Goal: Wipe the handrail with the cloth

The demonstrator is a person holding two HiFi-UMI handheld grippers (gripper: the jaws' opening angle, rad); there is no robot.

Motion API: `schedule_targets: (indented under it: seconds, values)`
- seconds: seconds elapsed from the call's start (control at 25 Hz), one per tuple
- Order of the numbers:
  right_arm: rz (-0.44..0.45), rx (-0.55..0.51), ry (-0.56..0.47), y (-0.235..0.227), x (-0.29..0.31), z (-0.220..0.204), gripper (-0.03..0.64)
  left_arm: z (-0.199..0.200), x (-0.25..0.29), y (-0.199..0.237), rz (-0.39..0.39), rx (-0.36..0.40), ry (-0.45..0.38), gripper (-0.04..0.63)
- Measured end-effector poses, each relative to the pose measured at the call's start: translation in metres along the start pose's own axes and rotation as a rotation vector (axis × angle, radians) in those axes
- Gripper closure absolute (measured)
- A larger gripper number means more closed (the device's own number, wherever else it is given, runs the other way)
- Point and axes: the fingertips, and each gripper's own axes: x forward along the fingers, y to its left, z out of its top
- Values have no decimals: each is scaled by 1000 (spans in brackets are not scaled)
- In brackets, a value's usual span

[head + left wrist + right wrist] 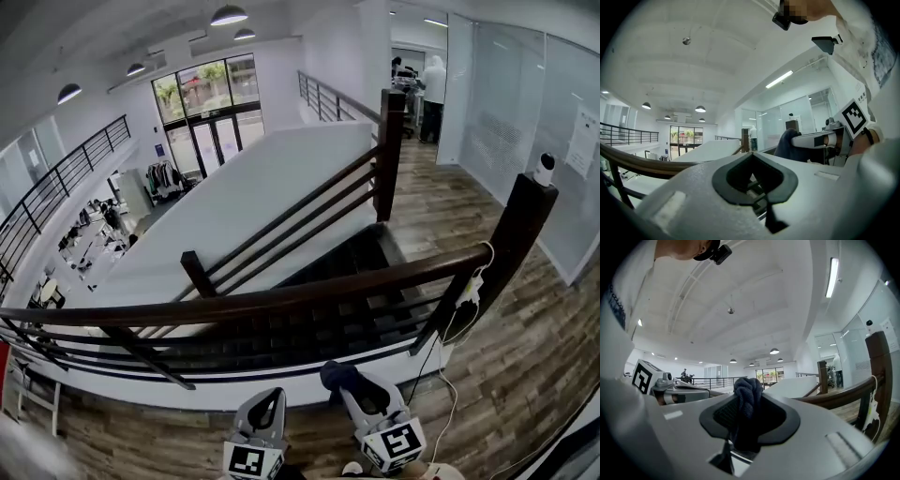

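Observation:
A dark wooden handrail (281, 300) curves across the head view, ending at a dark post (520, 230) on the right. Both grippers sit low at the frame's bottom, on my side of the rail and below it. My right gripper (349, 382) is shut on a dark blue cloth (337, 375), which bunches up between its jaws (747, 397). My left gripper (267, 411) is shut with nothing in it (752, 180). From the left gripper view the cloth (787, 146) shows to the right, and the handrail (637, 164) runs at the left.
Below the rail lie dark balusters and a stairwell (356, 281) going down. A second post (389, 155) stands farther back. White cables (469, 300) hang by the near post. A person (433, 94) stands far off near glass walls. Wooden floor (487, 375) stretches right.

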Motion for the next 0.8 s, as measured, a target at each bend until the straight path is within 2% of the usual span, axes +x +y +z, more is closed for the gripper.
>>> schedule_targets:
  seconds: [0.12, 0.28, 0.8]
  values:
    - [7, -2, -15, -20, -18, 8, 502, 7, 9, -29, 0, 5, 0, 595]
    - [-7, -5, -26, -34, -32, 11, 503, 12, 16, -43, 4, 13, -13, 597]
    - [-23, -25, -29, 3, 1, 16, 502, 10, 9, 5, -3, 20, -21, 597]
